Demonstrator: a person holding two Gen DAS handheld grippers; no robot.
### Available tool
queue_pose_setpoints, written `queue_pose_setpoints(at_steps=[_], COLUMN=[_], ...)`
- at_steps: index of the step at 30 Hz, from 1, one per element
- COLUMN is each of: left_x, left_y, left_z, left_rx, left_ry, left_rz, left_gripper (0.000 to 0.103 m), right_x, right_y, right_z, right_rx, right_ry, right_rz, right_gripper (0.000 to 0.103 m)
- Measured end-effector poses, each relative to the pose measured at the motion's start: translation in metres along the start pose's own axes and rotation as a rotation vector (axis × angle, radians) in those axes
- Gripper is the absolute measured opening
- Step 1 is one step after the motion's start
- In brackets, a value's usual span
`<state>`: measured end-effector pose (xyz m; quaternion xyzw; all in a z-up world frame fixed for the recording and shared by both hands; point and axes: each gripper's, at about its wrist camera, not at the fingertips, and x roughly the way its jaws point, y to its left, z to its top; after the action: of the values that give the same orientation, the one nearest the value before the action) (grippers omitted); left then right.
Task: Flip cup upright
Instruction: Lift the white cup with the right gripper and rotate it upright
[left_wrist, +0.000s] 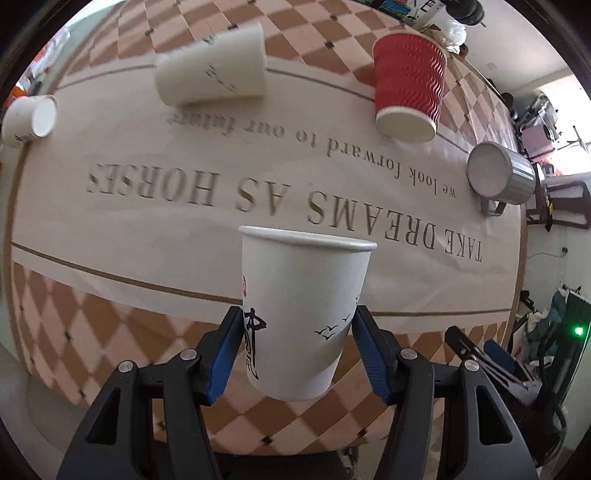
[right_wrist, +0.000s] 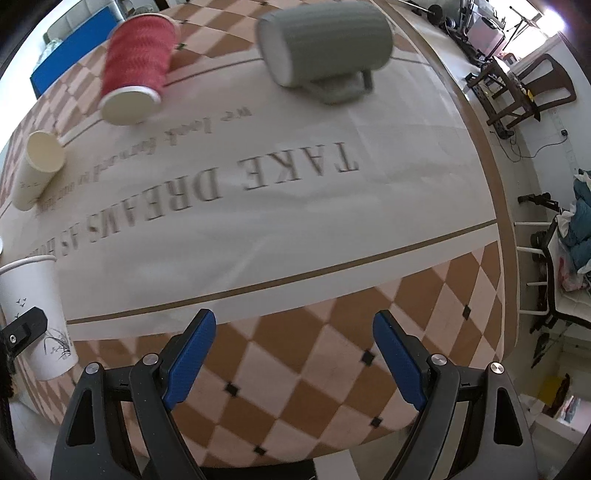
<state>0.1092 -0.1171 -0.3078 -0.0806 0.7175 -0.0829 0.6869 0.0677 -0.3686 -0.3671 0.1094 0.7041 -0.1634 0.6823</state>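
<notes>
2 grippers, left gripper (left_wrist: 297, 350) clamped on upright white cup (left_wrist: 303, 310), right gripper (right_wrist: 295, 354) spread apart, empty

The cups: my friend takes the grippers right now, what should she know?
Left gripper: shut on the white bird-print paper cup, held upright above the tablecloth, not set down yet.
Right gripper: open, holding nothing.
Still on their sides: red ripple cup, grey mug, large white cup, small white cup.
Left: set this cup down, then stand the others up.
</notes>
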Motion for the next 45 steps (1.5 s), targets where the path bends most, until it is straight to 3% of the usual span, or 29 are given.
queue_pose_setpoints(at_steps=[11, 16, 21, 26, 28, 29, 32, 39, 45], left_x=[0.036, 0.042, 0.047, 0.028, 0.013, 0.005, -0.023, -0.071, -0.053], left_y=[-0.022, -0.024, -0.025, -0.033, -0.032, -0.028, -0.017, 0.020, 0.049], left_z=[0.006, 0.007, 0.008, 0.011, 0.012, 0.012, 0.011, 0.005, 0.003], left_rx=[0.032, 0.038, 0.057, 0.093, 0.096, 0.094, 0.084, 0.110, 0.098], left_ry=[0.020, 0.031, 0.028, -0.028, -0.063, -0.078, -0.143, -0.286, -0.267], left_rz=[0.067, 0.063, 0.093, 0.078, 0.060, 0.051, 0.044, 0.186, 0.338], left_gripper=[0.061, 0.061, 0.087, 0.089, 0.092, 0.100, 0.102, 0.102, 0.102], right_x=[0.020, 0.022, 0.021, 0.013, 0.010, 0.008, -0.003, -0.032, -0.054], right_y=[-0.030, -0.031, -0.033, -0.031, -0.033, -0.033, -0.036, -0.028, 0.015], right_z=[0.015, 0.018, 0.017, 0.022, 0.022, 0.023, 0.023, 0.019, 0.016], right_rx=[0.004, -0.009, -0.007, 0.001, 0.006, 0.009, 0.023, 0.024, -0.058], right_ry=[0.028, 0.030, 0.026, 0.022, 0.021, 0.019, 0.009, 0.001, 0.019], right_rz=[0.003, 0.006, 0.005, 0.012, 0.017, 0.019, 0.035, 0.104, 0.206], right_gripper=[0.088, 0.088, 0.088, 0.088, 0.088, 0.088, 0.088, 0.088, 0.088])
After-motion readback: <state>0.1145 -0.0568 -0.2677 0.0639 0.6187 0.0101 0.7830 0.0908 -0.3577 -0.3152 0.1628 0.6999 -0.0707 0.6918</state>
